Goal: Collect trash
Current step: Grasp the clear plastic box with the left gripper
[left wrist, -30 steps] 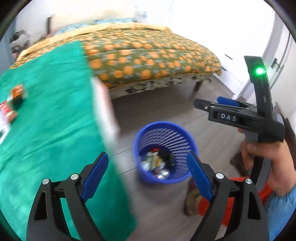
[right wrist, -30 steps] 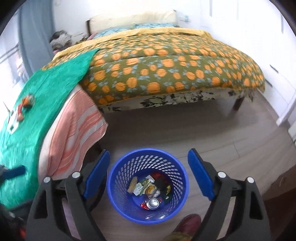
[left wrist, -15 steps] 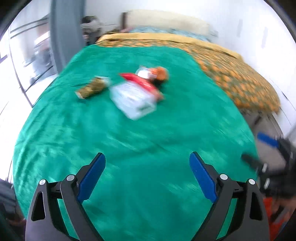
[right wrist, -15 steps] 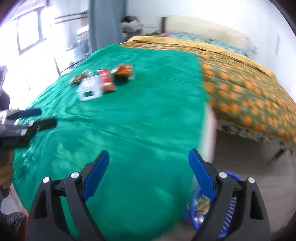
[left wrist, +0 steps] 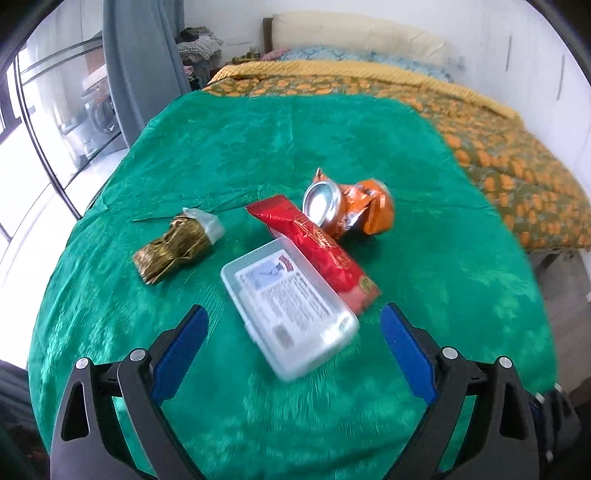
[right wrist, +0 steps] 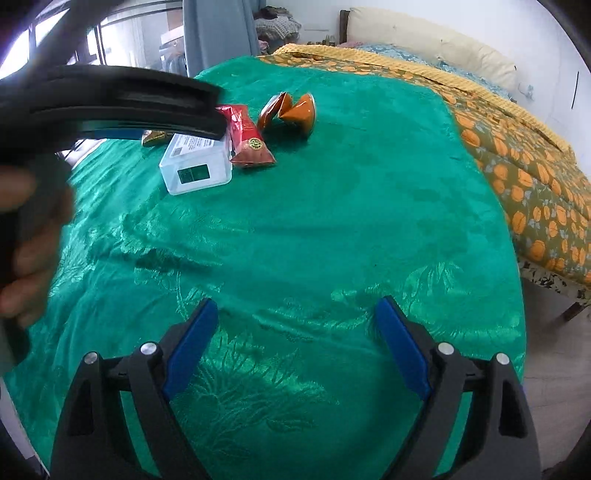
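Trash lies on the green cloth [left wrist: 295,147] in one cluster: a clear plastic box [left wrist: 290,306], a red wrapper [left wrist: 314,243], a crushed orange can [left wrist: 347,210] and a gold-brown wrapper [left wrist: 177,247]. My left gripper [left wrist: 291,314] hovers just short of the box, its jaws opening with nothing gripped. In the right wrist view the box [right wrist: 195,164], red wrapper [right wrist: 247,136] and can [right wrist: 291,110] sit far ahead at upper left. My right gripper [right wrist: 295,306] is open over bare cloth. The left tool's body [right wrist: 110,99] and a hand [right wrist: 29,229] cover part of the pile.
A bed with an orange-patterned blanket [left wrist: 517,166] runs along the right of the green surface, with a pillow [left wrist: 351,35] at its head. A grey curtain [left wrist: 136,55] and glass doors [left wrist: 44,110] stand at the left. Floor [right wrist: 554,369] shows past the cloth's right edge.
Both views have swung from the blue basket on the floor onto the green cloth. The trash cluster has come much nearer to the left gripper, whose jaws stand a little wider.
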